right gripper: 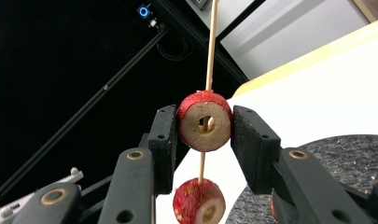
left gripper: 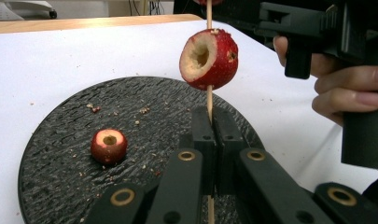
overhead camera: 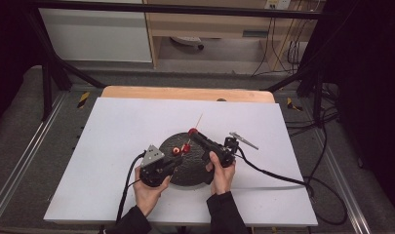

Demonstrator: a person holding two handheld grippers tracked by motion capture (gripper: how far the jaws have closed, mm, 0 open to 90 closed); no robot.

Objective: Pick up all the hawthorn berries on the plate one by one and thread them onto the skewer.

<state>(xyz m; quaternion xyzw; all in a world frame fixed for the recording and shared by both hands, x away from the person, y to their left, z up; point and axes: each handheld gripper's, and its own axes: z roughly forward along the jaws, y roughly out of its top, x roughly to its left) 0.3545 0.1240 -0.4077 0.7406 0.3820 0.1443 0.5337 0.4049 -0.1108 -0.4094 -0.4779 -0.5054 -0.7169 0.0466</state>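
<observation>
I'm seeing left hand-held gripper (left gripper: pixel 210 140) clamping skewer (left gripper: pixel 208 100) upright over plate (left gripper: pixel 51 154), mid-bench. Right hand-held gripper (right gripper: pixel 204 128) is squeezing top fruit (right gripper: pixel 205 121); 2nd fruit (right gripper: pixel 199 201) threaded below, 3rd (left gripper: pixel 109 145) lying on plate.

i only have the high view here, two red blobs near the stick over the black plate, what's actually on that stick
Observer: Two cored red fruits are threaded on the skewer; the upper fruit sits between the right gripper fingers.
Operator: and who's holding the stick itself
Observer: The left gripper is closed on the skewer just below the lower fruit.
Operator: anything left on the plate
Observer: One more cored fruit lies on the black plate, with crumbs scattered around it.
</observation>
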